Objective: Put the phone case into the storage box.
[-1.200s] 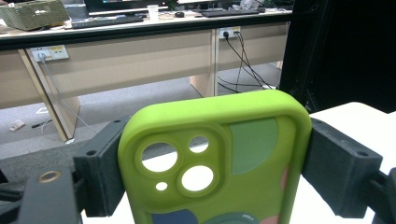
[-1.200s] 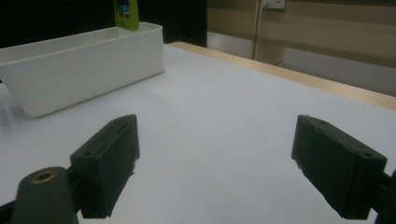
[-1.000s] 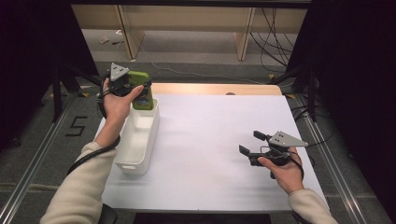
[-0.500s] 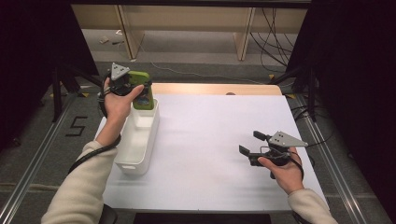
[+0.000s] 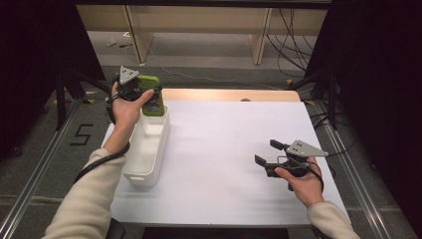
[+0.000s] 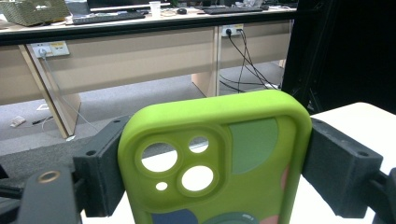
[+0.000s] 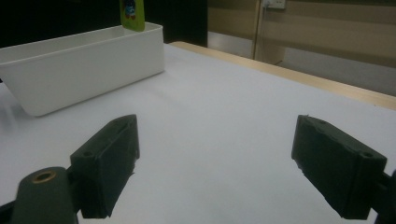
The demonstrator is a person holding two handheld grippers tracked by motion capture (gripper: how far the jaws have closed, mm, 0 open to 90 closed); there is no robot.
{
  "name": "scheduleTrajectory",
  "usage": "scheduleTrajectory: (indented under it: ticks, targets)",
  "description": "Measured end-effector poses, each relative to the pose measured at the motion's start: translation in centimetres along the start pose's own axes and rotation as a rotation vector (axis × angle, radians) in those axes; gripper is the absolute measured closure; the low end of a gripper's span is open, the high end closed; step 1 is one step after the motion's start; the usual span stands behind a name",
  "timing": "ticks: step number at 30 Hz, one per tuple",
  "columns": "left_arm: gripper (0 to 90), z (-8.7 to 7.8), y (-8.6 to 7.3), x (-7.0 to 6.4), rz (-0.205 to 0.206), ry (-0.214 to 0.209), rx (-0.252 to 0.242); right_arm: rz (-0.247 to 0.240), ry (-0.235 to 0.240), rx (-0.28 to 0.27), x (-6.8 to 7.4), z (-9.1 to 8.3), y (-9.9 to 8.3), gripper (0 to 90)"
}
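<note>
The white table [image 5: 229, 149] carries a long white bin [image 5: 149, 152] along its left side, and above the bin's far end the left gripper [image 5: 144, 94] holds a green phone case [image 6: 219, 158] upright. Its two black jaws press on the case's side edges (camera cutouts facing that gripper's camera). The right gripper [image 5: 271, 154] sits low over the table's right part, well apart from the case, jaws spread wide with nothing between them.
</note>
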State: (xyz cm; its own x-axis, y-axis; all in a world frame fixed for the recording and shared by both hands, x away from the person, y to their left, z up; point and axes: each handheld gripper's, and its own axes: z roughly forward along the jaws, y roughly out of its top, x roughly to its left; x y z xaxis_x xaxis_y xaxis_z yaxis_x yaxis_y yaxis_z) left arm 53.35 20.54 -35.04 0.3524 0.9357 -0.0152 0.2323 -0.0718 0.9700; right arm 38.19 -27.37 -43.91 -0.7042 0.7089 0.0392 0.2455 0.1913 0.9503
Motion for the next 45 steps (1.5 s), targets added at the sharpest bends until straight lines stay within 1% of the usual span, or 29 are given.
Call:
scheduleTrajectory:
  ticks: [16,45]
  targets:
    - [16.3,0.7,-0.3,0.5,-0.009,0.01,0.011,0.0,0.001,0.002,0.0,0.0,0.0,16.2]
    - [16.3,1.8,-0.5,0.8,-0.004,0.019,0.042,0.0,0.002,0.001,0.0,0.1,0.0,16.2]
